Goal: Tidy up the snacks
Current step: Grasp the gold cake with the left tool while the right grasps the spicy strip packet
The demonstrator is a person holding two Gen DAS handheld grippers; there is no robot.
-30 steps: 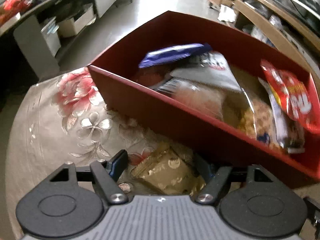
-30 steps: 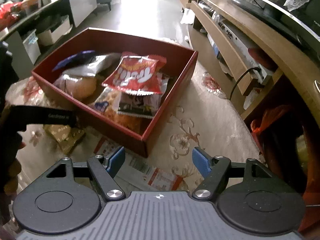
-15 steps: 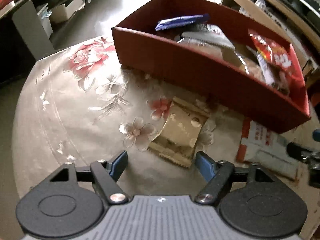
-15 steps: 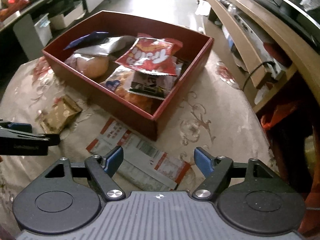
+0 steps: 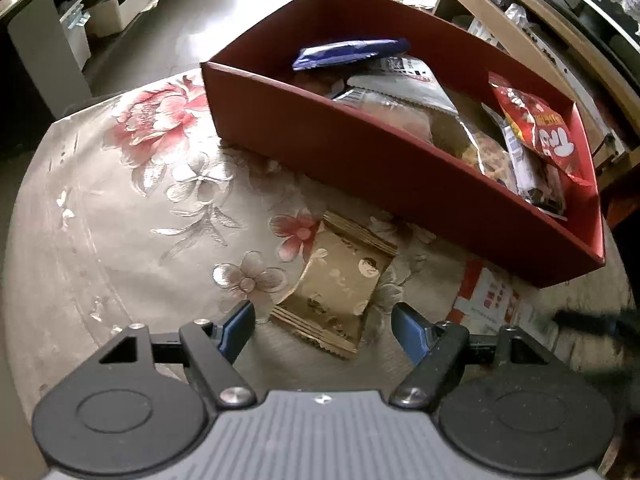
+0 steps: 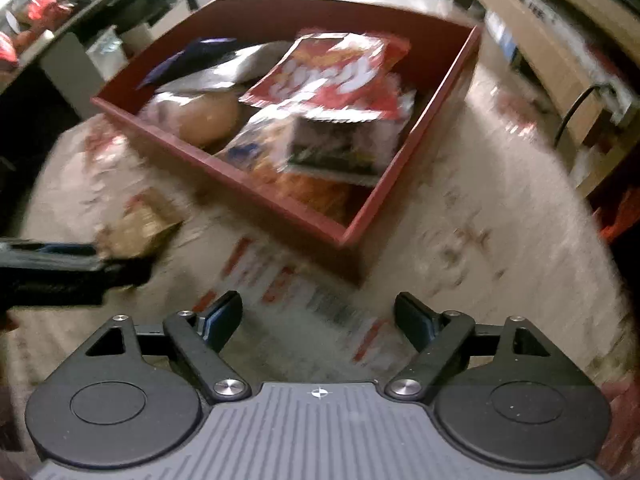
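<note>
On the near cloth, just short of the red box (image 5: 360, 152), the left gripper (image 5: 322, 326) gapes wide, empty, over the gold packet (image 5: 340, 280), which looks light, crinkly and slippery, best pinched across its crimped near edge.

A floral-embroidered tablecloth (image 5: 132, 216) covers the round table, a printed leaflet (image 5: 490, 300) lies flat at its near right, and wooden shelving (image 5: 532, 40) lines the far right wall.

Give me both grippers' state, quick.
Left gripper: open, empty, gold snack packet lying between its jaws.
Right gripper: open, empty, above the white flat packet.
</note>
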